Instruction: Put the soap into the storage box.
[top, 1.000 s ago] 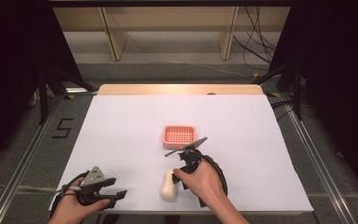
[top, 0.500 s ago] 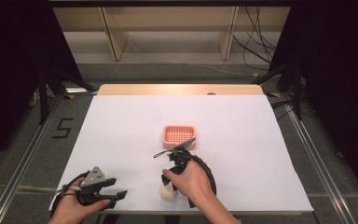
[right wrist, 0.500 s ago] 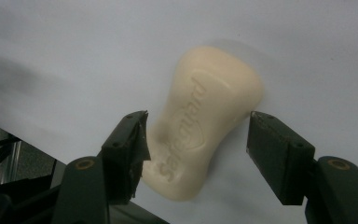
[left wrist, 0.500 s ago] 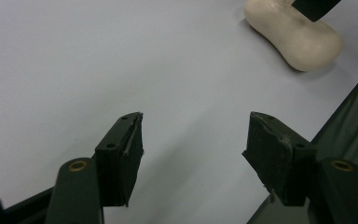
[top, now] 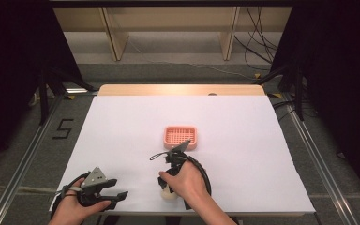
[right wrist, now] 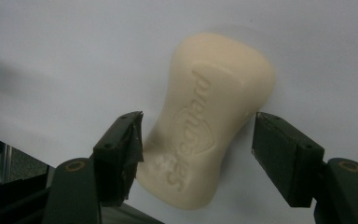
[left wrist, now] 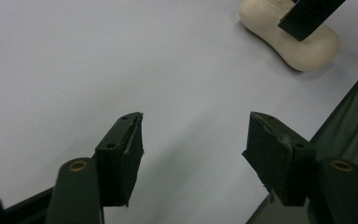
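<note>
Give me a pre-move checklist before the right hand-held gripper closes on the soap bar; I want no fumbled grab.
1. Right hand-held gripper open: ok; its jaws have just been opening.
2. Soap bar between the jaws: ok, pads not pressing.
3. Bar lying flat on the white table cover: ok.
4. Bar squared to the jaws: not ok, it lies slanted.
5. Left hand-held gripper open and apart from the bar: ok.
6. Pink soap dish free to receive: cannot tell fully; nothing seen in it.
</note>
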`<action>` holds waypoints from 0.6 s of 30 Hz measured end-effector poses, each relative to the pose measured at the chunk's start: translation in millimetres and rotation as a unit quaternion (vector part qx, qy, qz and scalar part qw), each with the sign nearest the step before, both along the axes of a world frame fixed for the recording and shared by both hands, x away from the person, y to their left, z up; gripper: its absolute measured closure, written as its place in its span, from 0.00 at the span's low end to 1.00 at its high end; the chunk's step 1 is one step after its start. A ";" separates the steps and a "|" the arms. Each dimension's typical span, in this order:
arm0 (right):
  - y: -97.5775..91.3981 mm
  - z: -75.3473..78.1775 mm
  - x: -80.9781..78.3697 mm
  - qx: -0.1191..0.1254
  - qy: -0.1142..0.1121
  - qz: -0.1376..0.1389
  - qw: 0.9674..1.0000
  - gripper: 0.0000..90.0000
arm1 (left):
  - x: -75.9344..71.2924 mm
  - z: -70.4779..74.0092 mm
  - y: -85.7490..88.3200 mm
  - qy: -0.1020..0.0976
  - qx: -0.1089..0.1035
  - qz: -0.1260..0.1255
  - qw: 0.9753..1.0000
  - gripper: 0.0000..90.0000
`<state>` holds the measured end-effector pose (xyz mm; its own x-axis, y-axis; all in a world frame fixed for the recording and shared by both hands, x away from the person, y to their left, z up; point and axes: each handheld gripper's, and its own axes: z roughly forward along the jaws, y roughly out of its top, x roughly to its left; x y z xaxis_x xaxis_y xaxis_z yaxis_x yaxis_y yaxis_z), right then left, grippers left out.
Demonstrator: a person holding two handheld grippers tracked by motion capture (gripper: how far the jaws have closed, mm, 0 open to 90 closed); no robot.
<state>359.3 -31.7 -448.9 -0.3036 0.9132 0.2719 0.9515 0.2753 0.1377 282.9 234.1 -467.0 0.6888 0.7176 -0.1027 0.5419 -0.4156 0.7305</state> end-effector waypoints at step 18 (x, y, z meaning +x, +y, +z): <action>14.4 -6.7 2.7 -0.067 -0.014 0.085 0.994 0.54 | -0.3 -0.6 0.0 0.008 -0.003 0.001 1.000 0.40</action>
